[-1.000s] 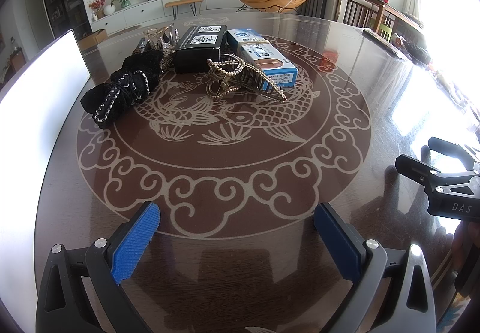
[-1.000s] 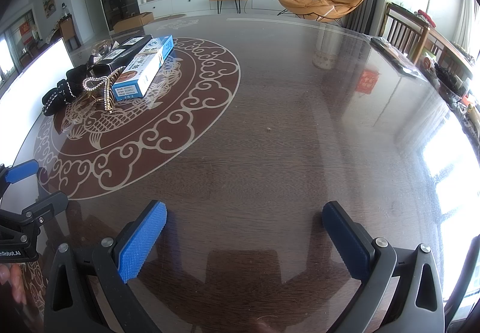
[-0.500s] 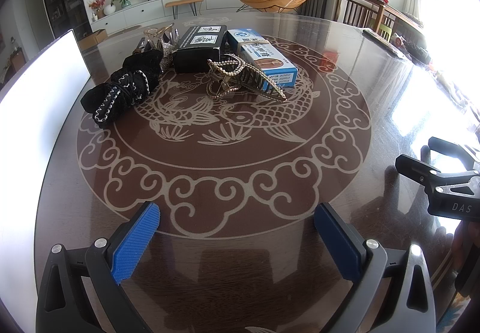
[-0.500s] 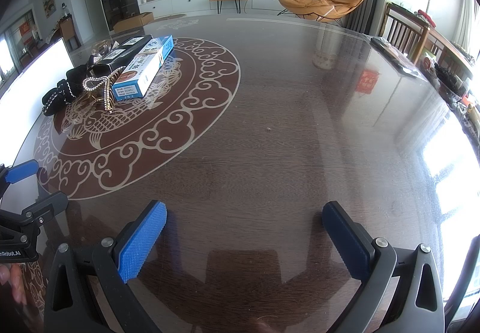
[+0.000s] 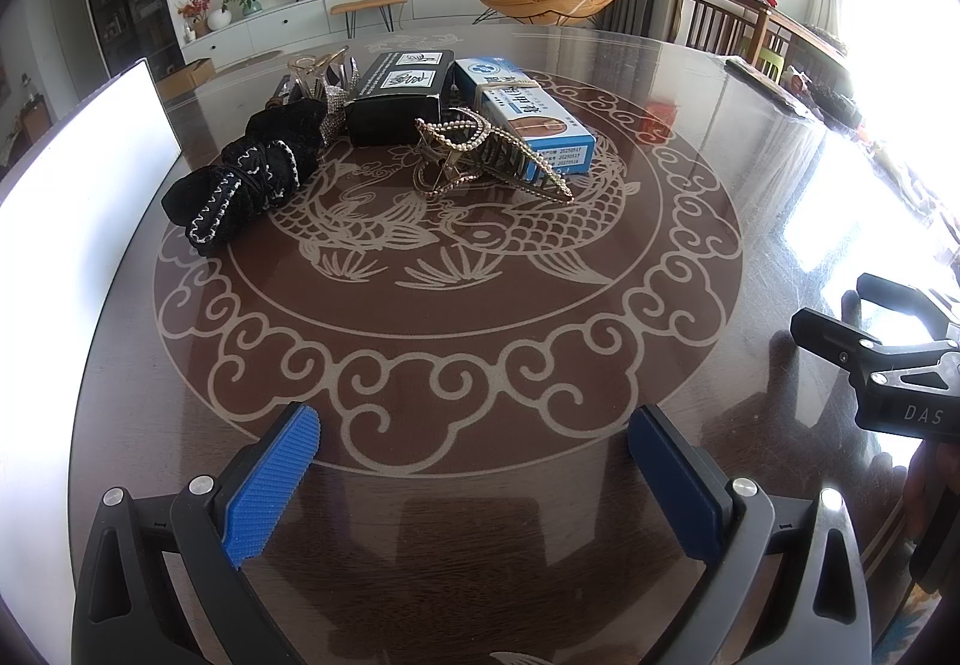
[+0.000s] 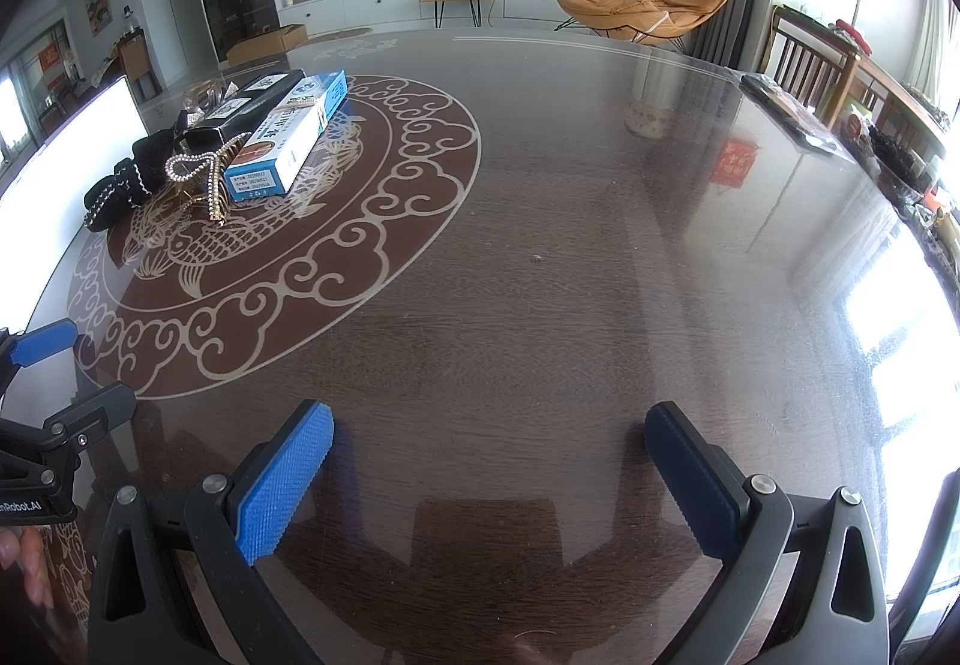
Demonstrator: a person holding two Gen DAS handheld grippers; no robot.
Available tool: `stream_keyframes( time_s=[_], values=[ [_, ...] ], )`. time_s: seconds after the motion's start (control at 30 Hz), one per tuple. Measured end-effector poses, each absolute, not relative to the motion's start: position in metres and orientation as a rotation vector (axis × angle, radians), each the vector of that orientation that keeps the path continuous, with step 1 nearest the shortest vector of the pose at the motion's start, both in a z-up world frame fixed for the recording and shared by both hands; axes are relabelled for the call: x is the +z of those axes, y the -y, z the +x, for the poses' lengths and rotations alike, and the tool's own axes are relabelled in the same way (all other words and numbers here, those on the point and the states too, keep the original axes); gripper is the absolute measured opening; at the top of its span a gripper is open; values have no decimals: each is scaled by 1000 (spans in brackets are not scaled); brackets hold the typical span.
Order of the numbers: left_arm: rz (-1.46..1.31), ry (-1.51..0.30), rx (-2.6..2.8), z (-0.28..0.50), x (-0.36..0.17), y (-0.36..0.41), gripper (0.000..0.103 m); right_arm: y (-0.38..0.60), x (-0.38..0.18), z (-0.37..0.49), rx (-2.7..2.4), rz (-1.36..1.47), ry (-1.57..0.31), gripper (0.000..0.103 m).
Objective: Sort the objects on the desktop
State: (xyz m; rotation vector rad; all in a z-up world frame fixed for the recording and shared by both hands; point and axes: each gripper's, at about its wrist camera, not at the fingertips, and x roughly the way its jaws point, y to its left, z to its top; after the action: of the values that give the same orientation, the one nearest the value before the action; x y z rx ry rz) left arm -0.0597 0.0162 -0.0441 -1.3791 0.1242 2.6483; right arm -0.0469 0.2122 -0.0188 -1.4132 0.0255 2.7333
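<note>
Your left gripper (image 5: 474, 461) hangs low over the near edge of the round glass-topped table (image 5: 750, 185), its blue-padded fingers (image 5: 273, 482) spread wide with nothing between them. Your right gripper (image 6: 489, 473) is likewise released and empty, over bare wood near the same edge, to the right of the koi medallion (image 5: 444, 269).

All the things to sort lie bunched at the far side of that medallion, well apart from both grippers. A black trimmed scrunchie (image 5: 240, 188) lies farthest left, near the table's left edge and the white panel (image 5: 78, 185) there. Behind it, toward the far edge, sits a rhinestone hair clip (image 5: 333, 110), with a gold claw clip (image 5: 315, 65) just beyond. A black box (image 5: 399, 98) stands in the middle, and a blue-and-white medicine box (image 5: 528, 116) lies just beside it on the right. A pearl-studded claw clip (image 5: 480, 158) rests in front of the two boxes, touching the medicine box.
</note>
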Motion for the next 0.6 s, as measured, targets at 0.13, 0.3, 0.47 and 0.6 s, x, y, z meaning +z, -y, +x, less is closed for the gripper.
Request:
stream_keyframes(
  time_s=[0.13,0.3,0.47,0.6],
  values=[
    [-1379,-124,2648,-60,-44,-16,103,-212,-19,-47,2733,-1413,-25,103],
    [-1379,-124,2648,-60,-44,-16,103,-212,-18,-47,2733,-1413,-26,103],
    [-1379,-124,2648,-60,-44,-16,103,-212,-19,-47,2733,-1413,-26,103],
    [-1365,-83,2650,-58,-42,-12,103,-212,-19,-47,2733,-1413,-26,103]
  ],
)
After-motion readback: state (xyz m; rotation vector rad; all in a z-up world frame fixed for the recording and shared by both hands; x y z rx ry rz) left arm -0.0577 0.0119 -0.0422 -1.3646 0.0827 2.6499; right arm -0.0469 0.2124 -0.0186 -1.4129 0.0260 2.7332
